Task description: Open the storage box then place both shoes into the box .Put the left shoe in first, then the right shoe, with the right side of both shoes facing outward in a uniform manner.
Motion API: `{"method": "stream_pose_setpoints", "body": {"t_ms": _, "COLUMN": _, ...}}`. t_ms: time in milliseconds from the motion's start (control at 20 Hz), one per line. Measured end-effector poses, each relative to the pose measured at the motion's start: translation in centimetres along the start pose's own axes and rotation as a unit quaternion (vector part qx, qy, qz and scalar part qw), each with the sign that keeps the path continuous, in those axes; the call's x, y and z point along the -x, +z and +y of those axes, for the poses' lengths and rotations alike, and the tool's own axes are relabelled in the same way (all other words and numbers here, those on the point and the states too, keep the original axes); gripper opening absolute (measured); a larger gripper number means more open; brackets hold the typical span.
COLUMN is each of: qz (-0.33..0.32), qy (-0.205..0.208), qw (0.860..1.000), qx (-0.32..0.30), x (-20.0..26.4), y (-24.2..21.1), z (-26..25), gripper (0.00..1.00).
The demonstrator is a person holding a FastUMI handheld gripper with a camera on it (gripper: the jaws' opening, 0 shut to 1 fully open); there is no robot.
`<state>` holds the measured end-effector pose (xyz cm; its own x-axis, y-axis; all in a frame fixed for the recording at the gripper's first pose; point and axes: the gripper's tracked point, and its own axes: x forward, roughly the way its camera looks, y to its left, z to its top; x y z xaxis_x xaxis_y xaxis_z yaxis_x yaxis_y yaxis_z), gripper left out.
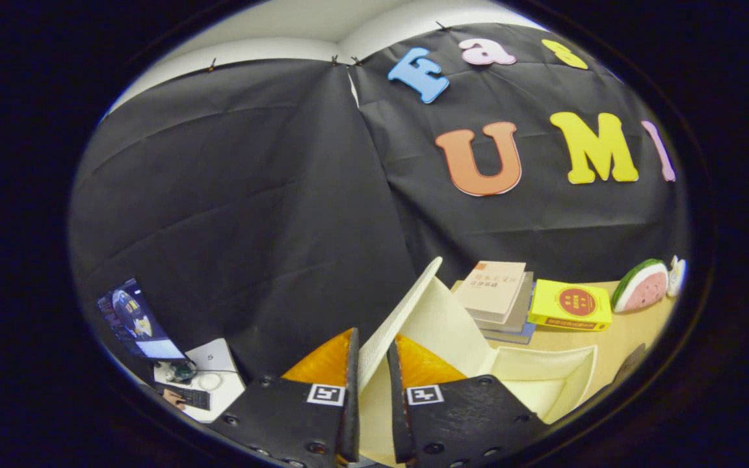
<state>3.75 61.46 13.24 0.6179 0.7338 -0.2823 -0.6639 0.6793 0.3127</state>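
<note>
Black cloth booth wall (251, 195) behind, wooden bench (628, 331), cream storage box (543, 377) open just ahead of the gripper (374, 364), its lid (400, 318) raised and tilted between the jaws, jaws clamped on the lid's edge, stacked books (498, 296), yellow box (569, 305), watermelon toy (641, 285) beyond.

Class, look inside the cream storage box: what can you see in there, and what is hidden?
The cream storage box shows bare inner walls and no shoe. Its raised white lid, pinched between the gripper fingers, and the right finger hide the near part.
</note>
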Motion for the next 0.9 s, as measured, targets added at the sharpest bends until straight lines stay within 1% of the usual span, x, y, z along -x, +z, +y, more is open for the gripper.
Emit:
{"method": "stream_pose_setpoints", "body": {"t_ms": 50, "qz": 0.005, "qy": 0.012, "qw": 1.0, "qx": 0.014, "x": -0.5, "y": -0.5, "z": 0.7, "gripper": 0.23}}
{"method": "stream_pose_setpoints", "body": {"t_ms": 150, "qz": 0.003, "qy": 0.032, "qw": 0.999, "qx": 0.022, "x": -0.4, "y": -1.1, "z": 1.5, "gripper": 0.53}}
{"method": "stream_pose_setpoints", "body": {"t_ms": 300, "qz": -0.003, "qy": 0.043, "qw": 0.999, "qx": 0.032, "x": -0.5, "y": -1.7, "z": 2.3, "gripper": 0.98}}
{"method": "stream_pose_setpoints", "body": {"t_ms": 400, "qz": -0.011, "qy": 0.045, "qw": 0.998, "qx": 0.044, "x": 0.0, "y": -1.8, "z": 2.6, "gripper": 0.93}}
{"method": "stream_pose_setpoints", "body": {"t_ms": 500, "qz": -0.028, "qy": 0.043, "qw": 0.997, "qx": 0.054, "x": 1.0, "y": -1.3, "z": 2.5, "gripper": 0.94}}
{"method": "stream_pose_setpoints", "body": {"t_ms": 600, "qz": -0.053, "qy": 0.032, "qw": 0.996, "qx": 0.071, "x": 2.2, "y": -0.7, "z": 1.6, "gripper": 0.94}}
{"method": "stream_pose_setpoints", "body": {"t_ms": 750, "qz": -0.094, "qy": 0.008, "qw": 0.992, "qx": 0.087, "x": 4.8, "y": 0.4, "z": -1.1, "gripper": 0.93}}
{"method": "stream_pose_setpoints", "body": {"t_ms": 900, "qz": -0.122, "qy": -0.021, "qw": 0.988, "qx": 0.095, "x": 7.8, "y": 1.0, "z": -5.4, "gripper": 0.94}}
